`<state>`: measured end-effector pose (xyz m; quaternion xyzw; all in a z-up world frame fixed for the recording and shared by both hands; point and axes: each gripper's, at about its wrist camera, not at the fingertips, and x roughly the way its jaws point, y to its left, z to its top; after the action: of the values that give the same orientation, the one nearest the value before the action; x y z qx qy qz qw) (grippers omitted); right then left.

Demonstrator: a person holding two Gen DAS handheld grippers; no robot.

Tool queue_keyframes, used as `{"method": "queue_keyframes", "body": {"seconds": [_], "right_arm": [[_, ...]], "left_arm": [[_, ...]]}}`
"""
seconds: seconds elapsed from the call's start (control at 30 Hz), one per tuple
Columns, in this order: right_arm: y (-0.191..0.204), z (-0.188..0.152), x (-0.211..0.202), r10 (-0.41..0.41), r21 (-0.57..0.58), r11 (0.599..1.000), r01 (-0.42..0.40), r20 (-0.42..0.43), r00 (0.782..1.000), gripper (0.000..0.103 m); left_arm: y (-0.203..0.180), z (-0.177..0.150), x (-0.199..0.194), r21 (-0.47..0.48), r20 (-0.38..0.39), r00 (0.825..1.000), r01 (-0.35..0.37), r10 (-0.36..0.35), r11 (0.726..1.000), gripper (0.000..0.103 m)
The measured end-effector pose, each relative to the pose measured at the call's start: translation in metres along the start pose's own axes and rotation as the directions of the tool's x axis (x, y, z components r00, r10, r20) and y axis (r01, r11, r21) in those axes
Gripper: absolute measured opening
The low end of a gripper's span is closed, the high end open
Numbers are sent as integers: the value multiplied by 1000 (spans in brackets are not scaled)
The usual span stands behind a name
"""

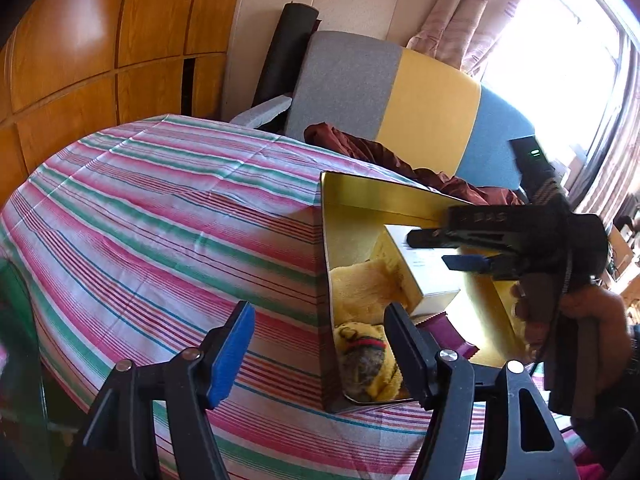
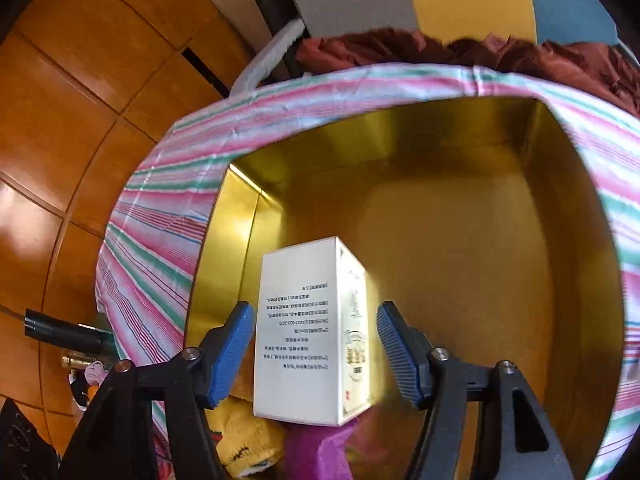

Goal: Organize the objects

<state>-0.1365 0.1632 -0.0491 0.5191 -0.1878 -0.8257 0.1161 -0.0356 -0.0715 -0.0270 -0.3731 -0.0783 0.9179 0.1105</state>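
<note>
Right wrist view gives us the white box [image 2: 310, 332] standing in the gold tin [image 2: 460, 208], near the tin's left wall, its lower end propped on a yellow plush toy [image 2: 244, 436] and a purple cloth [image 2: 316, 448]. Our right gripper [image 2: 316, 344] is spread, its blue pads on either side of the box and clear of it. From the left wrist we see the tin on the striped table [image 1: 160, 220], and our left gripper [image 1: 320, 344] spread astride the tin's near left wall, pinching nothing. A dark red cloth [image 1: 380, 156] lies beyond the tin.
</note>
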Motion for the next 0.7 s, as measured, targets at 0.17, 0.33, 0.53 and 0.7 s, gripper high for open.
{"method": "queue_keyframes", "body": {"seconds": [0.17, 0.33, 0.53, 0.7], "right_arm": [[-3, -10, -46, -39, -67, 997, 45, 91, 995, 71], [-35, -26, -94, -94, -58, 993, 104, 158, 983, 71], [-103, -51, -152, -217, 20, 976, 217, 214, 953, 71], [-174, -70, -208, -340, 156, 938, 308, 262, 903, 71]], "left_arm": [[-12, 1, -2, 20, 5, 1000, 18, -18, 1000, 68], [-36, 2, -3, 77, -5, 999, 40, -40, 996, 68], [-78, 4, -4, 165, -15, 997, 82, -80, 983, 70], [-122, 7, -3, 247, -31, 992, 129, -125, 961, 71]]}}
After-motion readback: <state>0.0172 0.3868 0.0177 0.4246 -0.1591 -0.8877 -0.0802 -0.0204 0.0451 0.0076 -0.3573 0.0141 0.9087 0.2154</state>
